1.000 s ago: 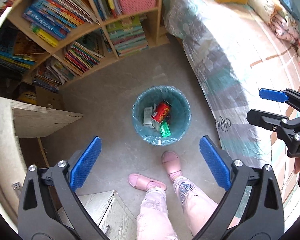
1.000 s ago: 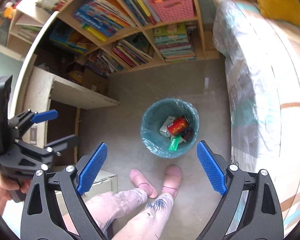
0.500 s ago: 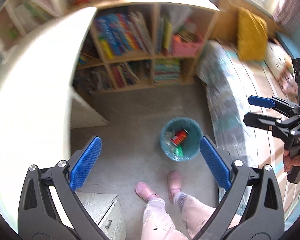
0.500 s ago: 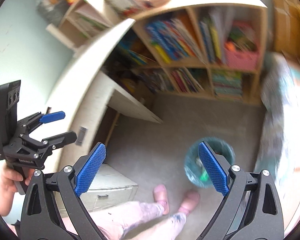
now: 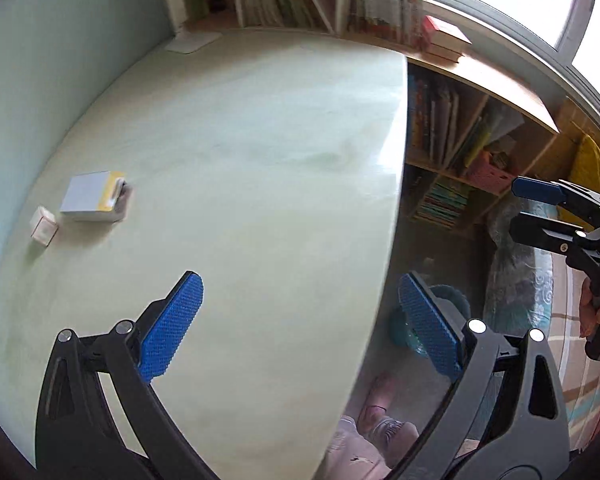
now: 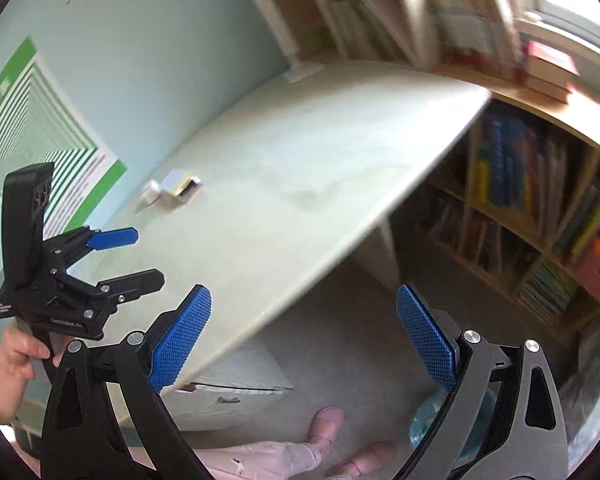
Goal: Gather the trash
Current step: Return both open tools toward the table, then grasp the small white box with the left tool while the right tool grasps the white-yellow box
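Two boxes (image 5: 94, 197) on desk (image 5: 260, 184)

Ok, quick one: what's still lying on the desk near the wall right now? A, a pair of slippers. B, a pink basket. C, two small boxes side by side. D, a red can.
C: two small boxes, a larger white and yellow box and a small white box, lie close together on the pale desk near the wall; both grippers' jaws are open and empty.

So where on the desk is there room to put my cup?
Most of the desk is bare, from the two small boxes by the wall across to its curved edge. It is crowded only near those boxes and by the books at the back.
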A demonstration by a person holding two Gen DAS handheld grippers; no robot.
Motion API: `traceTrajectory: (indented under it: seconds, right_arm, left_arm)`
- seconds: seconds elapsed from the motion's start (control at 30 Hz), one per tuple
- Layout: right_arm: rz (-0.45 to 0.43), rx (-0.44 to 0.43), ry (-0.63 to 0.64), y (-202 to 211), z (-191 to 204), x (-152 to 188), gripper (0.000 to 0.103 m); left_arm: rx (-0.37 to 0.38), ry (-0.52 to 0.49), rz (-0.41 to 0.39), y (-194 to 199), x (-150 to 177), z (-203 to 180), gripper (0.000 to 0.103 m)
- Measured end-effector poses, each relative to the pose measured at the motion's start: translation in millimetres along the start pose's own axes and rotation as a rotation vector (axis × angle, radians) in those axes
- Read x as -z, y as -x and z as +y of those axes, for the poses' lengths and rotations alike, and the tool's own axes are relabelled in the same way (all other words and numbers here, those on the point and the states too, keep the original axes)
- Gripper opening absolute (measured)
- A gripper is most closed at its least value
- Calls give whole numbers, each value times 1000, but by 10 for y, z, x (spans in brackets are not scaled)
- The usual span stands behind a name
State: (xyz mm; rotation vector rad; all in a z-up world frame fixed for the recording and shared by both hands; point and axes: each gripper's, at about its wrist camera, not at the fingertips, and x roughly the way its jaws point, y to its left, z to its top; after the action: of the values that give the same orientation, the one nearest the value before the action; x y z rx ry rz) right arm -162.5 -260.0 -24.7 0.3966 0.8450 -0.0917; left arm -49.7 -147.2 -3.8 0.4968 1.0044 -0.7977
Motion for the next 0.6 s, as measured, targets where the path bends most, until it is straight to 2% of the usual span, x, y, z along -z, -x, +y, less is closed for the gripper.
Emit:
traceTrajectory:
  seconds: [0.1,0.33,0.6]
  right_arm:
    - [27,-34,66,-293,342,-217,93]
    - [75,-94,193,-899,1076,-610,93]
    - [137,-127,327,-1572,1657,-1001,93]
  left_arm:
    - [-65,49,3,48,34,474,96]
    - [-164,160,8,132,145,1413,96]
    - [-245,251,22,88,252,2268,96]
